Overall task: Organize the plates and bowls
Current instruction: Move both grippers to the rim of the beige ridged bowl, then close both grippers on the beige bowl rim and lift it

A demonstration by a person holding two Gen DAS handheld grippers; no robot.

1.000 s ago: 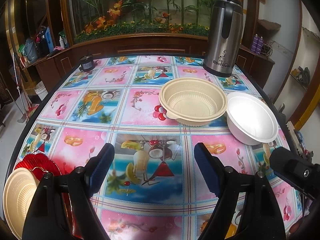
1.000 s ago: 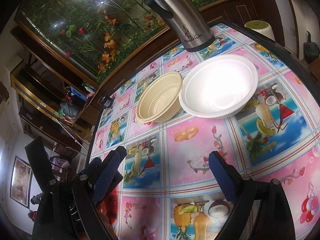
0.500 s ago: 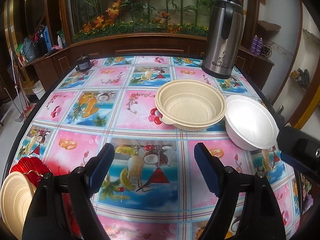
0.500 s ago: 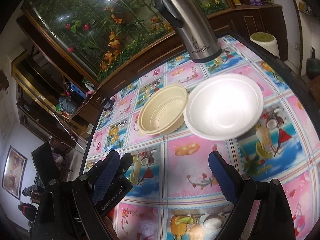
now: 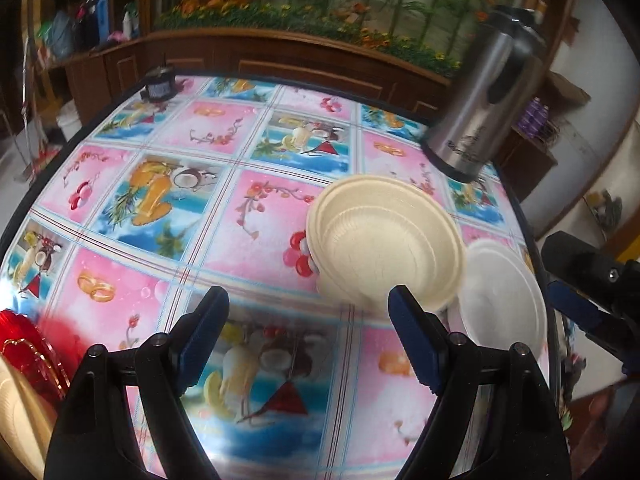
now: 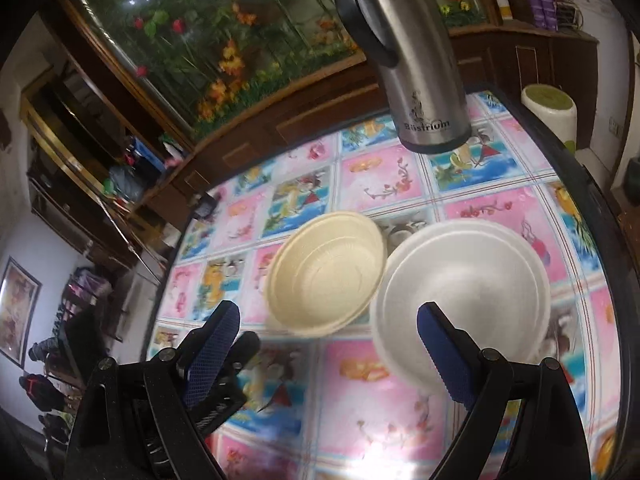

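Note:
A cream ribbed bowl [image 5: 384, 240] sits on the flowered tablecloth [image 5: 224, 208] with a white bowl [image 5: 502, 292] touching its right side. Both show in the right wrist view, cream bowl [image 6: 326, 274] left, white bowl [image 6: 464, 284] right. My left gripper [image 5: 308, 332] is open and empty, just short of the cream bowl. My right gripper [image 6: 326, 350] is open and empty, its right finger over the white bowl's near rim. It also shows at the left view's right edge [image 5: 588, 280]. A red plate [image 5: 28, 348] and another cream bowl [image 5: 16, 412] lie at the near left.
A tall steel thermos jug [image 5: 480, 108] stands behind the bowls, also in the right wrist view [image 6: 412, 64]. A small dark jar [image 5: 160, 84] sits at the table's far left edge. A wooden cabinet with flowers runs behind the table.
Both grippers have moved forward toward the two bowls, which now look larger and closer. The left gripper has tilted and swung right. Both stay open.

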